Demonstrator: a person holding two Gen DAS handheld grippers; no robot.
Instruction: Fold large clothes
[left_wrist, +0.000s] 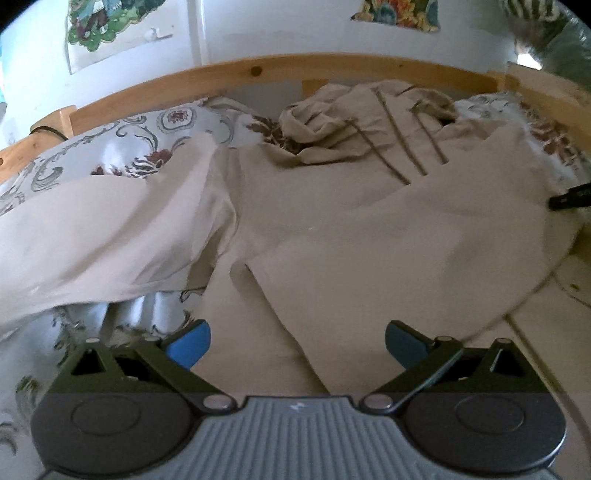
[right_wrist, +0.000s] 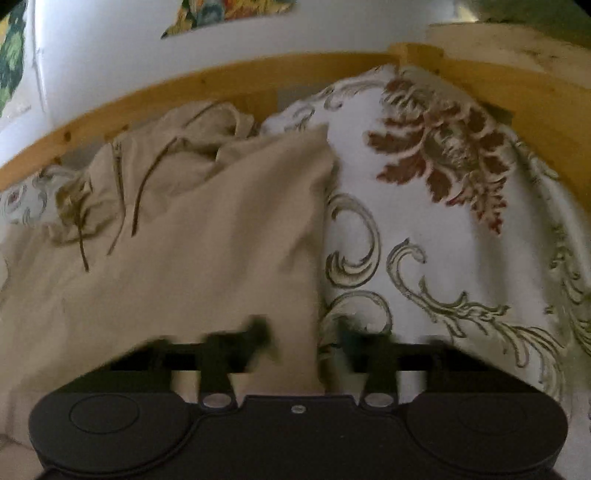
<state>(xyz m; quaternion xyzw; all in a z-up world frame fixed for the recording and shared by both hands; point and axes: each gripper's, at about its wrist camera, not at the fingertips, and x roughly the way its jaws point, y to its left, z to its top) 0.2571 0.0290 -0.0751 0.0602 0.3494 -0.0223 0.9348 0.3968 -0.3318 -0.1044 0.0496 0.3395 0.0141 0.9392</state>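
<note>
A large beige hooded jacket with zips and drawstrings lies spread on the bed, its hood bunched near the headboard. My left gripper is open and empty, just above the jacket's near hem. In the right wrist view the same jacket fills the left half. My right gripper is blurred, its fingers a little apart with the jacket's right edge between them; the grip itself is unclear. The tip of the right gripper shows at the right edge of the left wrist view.
The bed carries a white bedspread with grey scrolls and red leaf patterns. A wooden bed rail runs along the far side against a white wall with colourful stickers. A pale floor shows at the right.
</note>
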